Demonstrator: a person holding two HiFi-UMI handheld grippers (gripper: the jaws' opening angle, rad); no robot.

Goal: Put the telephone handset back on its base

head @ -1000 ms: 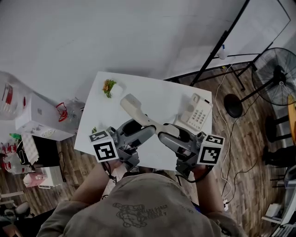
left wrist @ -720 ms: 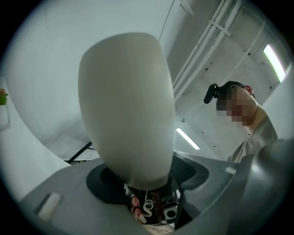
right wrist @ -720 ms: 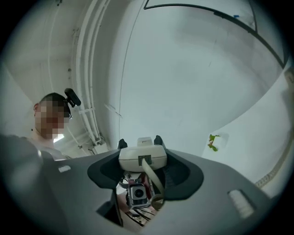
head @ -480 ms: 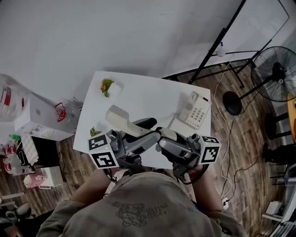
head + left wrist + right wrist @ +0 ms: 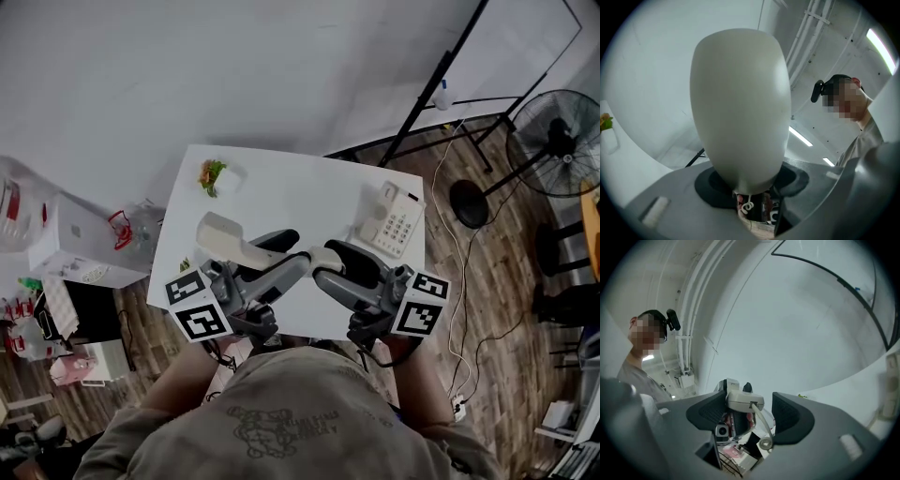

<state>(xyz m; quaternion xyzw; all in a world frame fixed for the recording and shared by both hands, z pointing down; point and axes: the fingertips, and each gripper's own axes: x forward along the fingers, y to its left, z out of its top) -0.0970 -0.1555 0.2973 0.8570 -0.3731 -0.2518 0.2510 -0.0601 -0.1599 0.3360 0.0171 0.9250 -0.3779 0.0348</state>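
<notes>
Since a second ago the handset [image 5: 225, 239] has swung leftward and nearer to us above the surface [image 5: 281, 187]. It is well apart from the base [image 5: 394, 220], which sits at the far right corner. Our left tool [image 5: 750, 183] is clenched on the handset's handle. Our right tool [image 5: 750, 416] has just been opening and is released: the corded end lies between its jaws, against one pad and clear of the other.

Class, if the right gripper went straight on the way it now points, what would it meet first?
Most likely the handset, at its corded end, which sits between the jaws of the right gripper; those jaws have just been opening. The left gripper holds the handset further along.
</notes>
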